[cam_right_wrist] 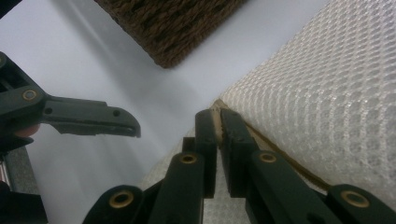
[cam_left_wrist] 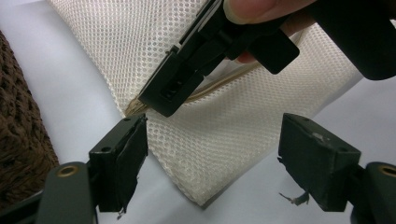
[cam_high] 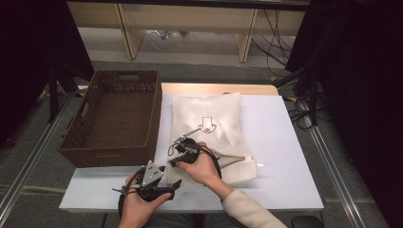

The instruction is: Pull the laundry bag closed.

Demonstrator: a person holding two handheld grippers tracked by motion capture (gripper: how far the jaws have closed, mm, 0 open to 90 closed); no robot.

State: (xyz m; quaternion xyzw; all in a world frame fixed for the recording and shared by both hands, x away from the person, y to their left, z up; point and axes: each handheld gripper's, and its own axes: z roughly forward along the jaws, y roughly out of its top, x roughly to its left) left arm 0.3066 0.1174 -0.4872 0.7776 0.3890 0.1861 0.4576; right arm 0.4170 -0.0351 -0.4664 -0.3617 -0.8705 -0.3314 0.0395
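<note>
A white mesh bag (cam_high: 209,118) lies flat on the white table (cam_high: 280,156); a small arrow print marks its middle. My right gripper (cam_high: 177,151) is at the bag's near left corner, shut on the tan zipper edge (cam_right_wrist: 215,108) of the bag (cam_right_wrist: 317,93). The right gripper's (cam_right_wrist: 217,116) jaws pinch that strip between them. My left gripper (cam_high: 175,185) sits just in front of that corner, open, its jaws wide apart. In the left gripper view, the bag's corner (cam_left_wrist: 196,154) lies between the left gripper's (cam_left_wrist: 212,135) jaws without touching the pads, and the right gripper (cam_left_wrist: 163,95) bites the zipper above.
A brown wicker basket (cam_high: 126,73) stands on the table's left side, close to the bag's left edge; its woven wall (cam_right_wrist: 173,23) is near both grippers. Bare table lies right of the bag. A wooden shelf frame (cam_high: 247,38) and cables are beyond the far edge.
</note>
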